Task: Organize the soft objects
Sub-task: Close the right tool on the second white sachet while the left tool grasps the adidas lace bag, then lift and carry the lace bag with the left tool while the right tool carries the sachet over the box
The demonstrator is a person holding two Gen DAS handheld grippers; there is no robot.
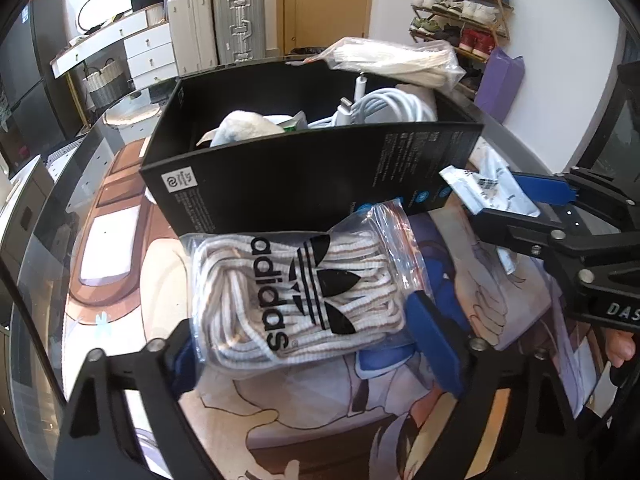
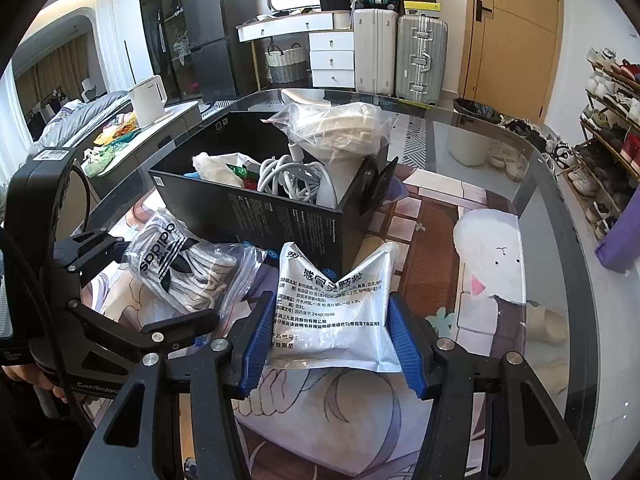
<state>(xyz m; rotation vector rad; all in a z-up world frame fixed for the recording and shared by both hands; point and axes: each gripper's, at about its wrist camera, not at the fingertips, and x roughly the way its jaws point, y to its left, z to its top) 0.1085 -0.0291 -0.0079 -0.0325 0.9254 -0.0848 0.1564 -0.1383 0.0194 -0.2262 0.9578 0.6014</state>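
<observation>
My left gripper (image 1: pixel 304 332) is shut on a clear zip bag of white adidas laces (image 1: pixel 300 296), held in front of a black box (image 1: pixel 312 180). The bag also shows in the right wrist view (image 2: pixel 180 268). My right gripper (image 2: pixel 330 336) is shut on a white medicine sachet (image 2: pixel 332 304) with Chinese print, its sides buckled inward between the blue pads (image 2: pixel 256 344). The sachet shows in the left wrist view (image 1: pixel 488 192) to the right of the box. The box (image 2: pixel 280 216) holds a white cable coil (image 2: pixel 292 176), a white cloth (image 2: pixel 216 168), and a bagged white item (image 2: pixel 340 124) on its far edge.
A glass table (image 2: pixel 540 240) carries an anime-print mat (image 2: pixel 440 216). A purple bag (image 1: pixel 500 80) lies at the table's far right. A white kettle (image 2: pixel 148 100), suitcases (image 2: pixel 420 56), a shoe rack (image 2: pixel 612 120) and a bin (image 2: pixel 472 132) stand around the room.
</observation>
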